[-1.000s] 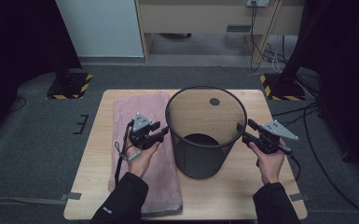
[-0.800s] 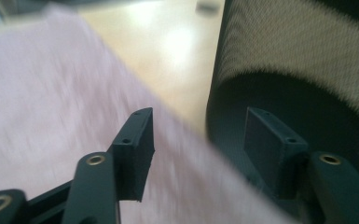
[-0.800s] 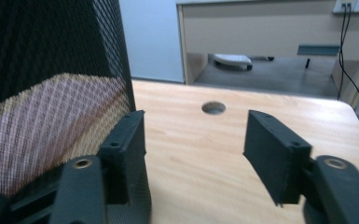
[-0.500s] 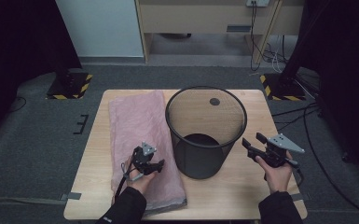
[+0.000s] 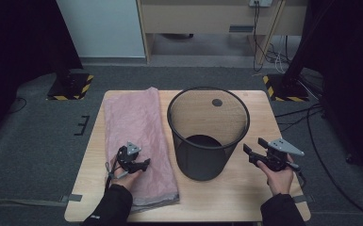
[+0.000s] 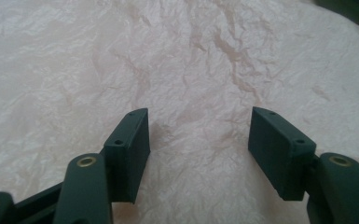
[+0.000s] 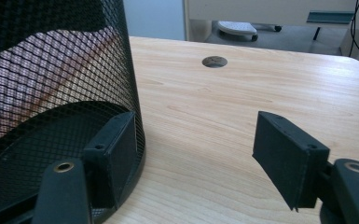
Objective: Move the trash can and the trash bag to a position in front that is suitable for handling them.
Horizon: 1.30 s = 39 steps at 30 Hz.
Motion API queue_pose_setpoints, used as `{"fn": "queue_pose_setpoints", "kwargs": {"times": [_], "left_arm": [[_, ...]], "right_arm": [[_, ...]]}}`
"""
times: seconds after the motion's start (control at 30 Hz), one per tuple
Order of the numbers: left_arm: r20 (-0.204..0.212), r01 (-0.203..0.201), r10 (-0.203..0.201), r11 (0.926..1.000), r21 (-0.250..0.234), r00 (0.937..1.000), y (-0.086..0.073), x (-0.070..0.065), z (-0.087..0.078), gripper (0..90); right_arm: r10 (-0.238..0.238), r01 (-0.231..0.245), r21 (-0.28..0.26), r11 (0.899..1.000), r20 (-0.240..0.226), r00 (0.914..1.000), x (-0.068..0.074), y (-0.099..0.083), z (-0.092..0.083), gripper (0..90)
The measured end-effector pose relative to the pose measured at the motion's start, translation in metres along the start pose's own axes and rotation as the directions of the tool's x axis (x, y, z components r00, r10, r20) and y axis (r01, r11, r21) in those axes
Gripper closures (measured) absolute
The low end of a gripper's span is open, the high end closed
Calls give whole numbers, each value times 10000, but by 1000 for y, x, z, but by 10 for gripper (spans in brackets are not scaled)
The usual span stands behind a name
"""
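Observation:
A tall black mesh basket stands upright in the middle of the wooden table. A pink crinkled sheet lies flat to its left. My left gripper hovers low over the near part of that sheet; its jaws have just been opening and stand open, with only the pink sheet below the left gripper. My right gripper sits right of the basket's base, pointing at it. In the right gripper view the right gripper is open and has just widened, one jaw beside the basket, nothing between.
A round cable hole lies in the tabletop behind the basket. Bare wood stretches right of the basket. Around the table are grey floor, cables at the right and yellow-black striped stand bases at the back.
Both hands have come down from beside the basket's rim. The left one moved toward me onto the pink sheet, the right one sank to the basket's base. Both pairs of jaws stand wider.

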<state>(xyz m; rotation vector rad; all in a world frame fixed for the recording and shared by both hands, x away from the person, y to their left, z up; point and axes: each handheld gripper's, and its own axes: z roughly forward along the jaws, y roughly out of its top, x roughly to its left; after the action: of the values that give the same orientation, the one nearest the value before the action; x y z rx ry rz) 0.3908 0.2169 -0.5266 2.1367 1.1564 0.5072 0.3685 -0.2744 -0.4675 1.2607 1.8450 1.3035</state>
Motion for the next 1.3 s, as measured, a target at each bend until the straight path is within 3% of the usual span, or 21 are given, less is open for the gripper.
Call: {"fn": "queue_pose_setpoints", "kwargs": {"times": [0.03, 0.13, 0.2, 0.27, 0.33, 0.43, 0.47, 0.53, 0.57, 0.63, 0.77, 0.83, 0.87, 0.9, 0.93, 0.97, 1.03, 1.13, 1.23, 1.3], "left_arm": [[0, 0, 0, 10000, 0, 10000, 0, 0, 0, 379], [104, -356, 355, 9993, 99, 9993, 1, 16, 0, 380], [423, -522, 513, 9984, 193, 9978, 1, 29, 0, 380], [446, -655, 644, 9976, 232, 9969, 0, 34, -2, 381], [442, -394, 381, 9989, 271, 9983, -4, 38, -6, 384], [343, -375, 360, 9983, 446, 9988, -5, 38, -10, 388], [368, -89, 76, 9993, 362, 9993, -5, 36, -13, 388], [496, 769, -755, 9967, -263, 9959, 7, 29, -23, 368], [496, 769, -755, 9967, -263, 9959, 7, 29, -23, 363], [548, 790, -755, 9948, -640, 9956, 22, 21, -30, 357], [516, 868, -815, 9902, -1097, 9953, 50, -6, -31, 323], [508, 890, -841, 9906, -1037, 9952, 54, -20, -23, 313], [479, 896, -862, 9932, -745, 9951, 55, -35, -10, 297], [479, 896, -862, 9932, -745, 9951, 55, -35, -10, 299], [260, 716, -707, 9969, -338, 9972, 53, -48, 4, 301], [260, 716, -707, 9969, -338, 9972, 53, -48, 4, 307], [-140, 681, -680, 9977, 64, 9976, 49, -58, 17, 319], [-563, 681, -660, 9970, 360, 9962, 44, -60, 26, 361], [-520, 601, -571, 9966, 561, 9970, 41, -57, 27, 422], [-309, 522, -504, 9968, 607, 9982, 39, -54, 25, 545]], "right_arm": [[-30, 30, -31, 10000, 22, 10000, -1, -1, 1, 302], [-100, 99, 145, 9998, 66, 9999, -3, -2, 1, 299], [-77, 76, 146, 9999, 89, 9999, -3, -3, 2, 297], [-102, 100, 172, 9998, 95, 9999, -4, -4, 1, 295], [-122, 120, 167, 9998, 119, 9999, -5, -4, 1, 294], [-85, 82, 185, 9998, 133, 9999, -6, -4, -1, 293], [-85, 82, 185, 9998, 133, 9999, -6, -4, -1, 293], [-73, 71, 119, 9999, 167, 9998, -6, -3, -2, 290], [-69, 68, 91, 9999, 169, 9998, -6, -3, -2, 288], [-54, 53, 87, 9999, 184, 9998, -6, -3, -2, 287], [-23, 21, 99, 9999, 183, 9998, -6, -3, -3, 281], [-8, 6, 125, 9999, 194, 9998, -7, -3, -4, 278], [41, -41, -10, 10000, 226, 9997, -8, -3, -4, 269], [41, -41, -10, 10000, 226, 9997, -8, -3, -4, 269], [2, -2, -4, 10000, 306, 9995, -9, -2, -5, 264], [94, -92, -53, 9999, 305, 9995, -9, -2, -5, 263], [35, -33, -52, 10000, 342, 9994, -10, -3, -6, 262], [39, -39, -26, 10000, 325, 9995, -11, -4, -6, 261], [100, -101, 29, 9999, 313, 9995, -10, -4, -6, 261], [71, -74, 109, 9999, 273, 9996, -10, -4, -5, 263]]}}
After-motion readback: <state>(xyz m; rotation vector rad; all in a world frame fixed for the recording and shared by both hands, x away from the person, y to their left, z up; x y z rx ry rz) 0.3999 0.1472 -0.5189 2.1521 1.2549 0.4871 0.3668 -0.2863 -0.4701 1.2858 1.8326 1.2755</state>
